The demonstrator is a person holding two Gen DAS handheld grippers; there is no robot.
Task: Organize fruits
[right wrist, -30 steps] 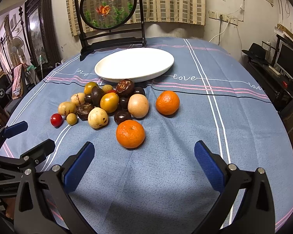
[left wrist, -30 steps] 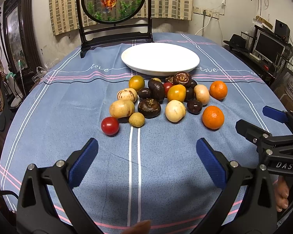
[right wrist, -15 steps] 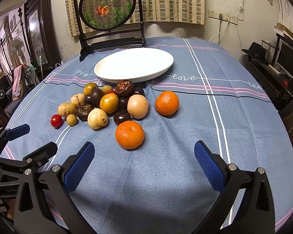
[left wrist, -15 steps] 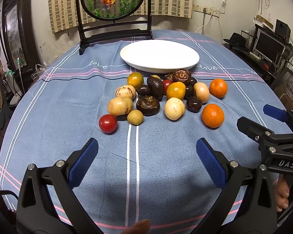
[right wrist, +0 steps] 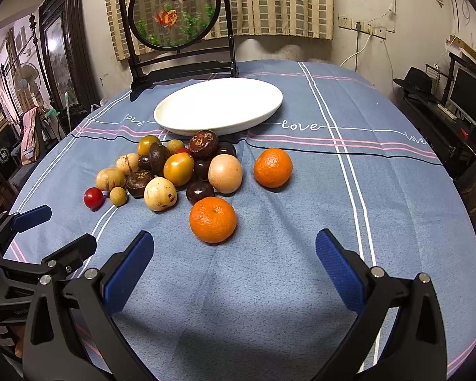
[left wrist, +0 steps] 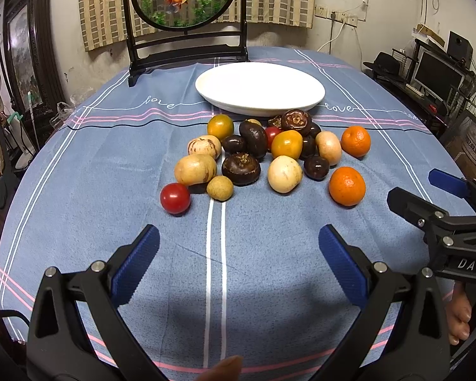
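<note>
Both claws wide open, empty, above the near edge of the surface [left wrist: 79, 174]: left claw [left wrist: 238, 247], right claw [right wrist: 234, 250]. Fruit heap [left wrist: 263, 155] mid-surface, just before the white plate [left wrist: 260, 87], which holds nothing. Near orange [right wrist: 212, 219] closest to right claw; second orange [right wrist: 273, 167] apart on the heap's right. Red tomato [left wrist: 175, 197] at heap's near-left end.

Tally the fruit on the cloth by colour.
Orange fruits: 2
Red fruits: 2
Yellow fruits: 2
Tan fruits: 6
Dark fruits: 7 visible; the pile may hide more
Total: 19
</note>
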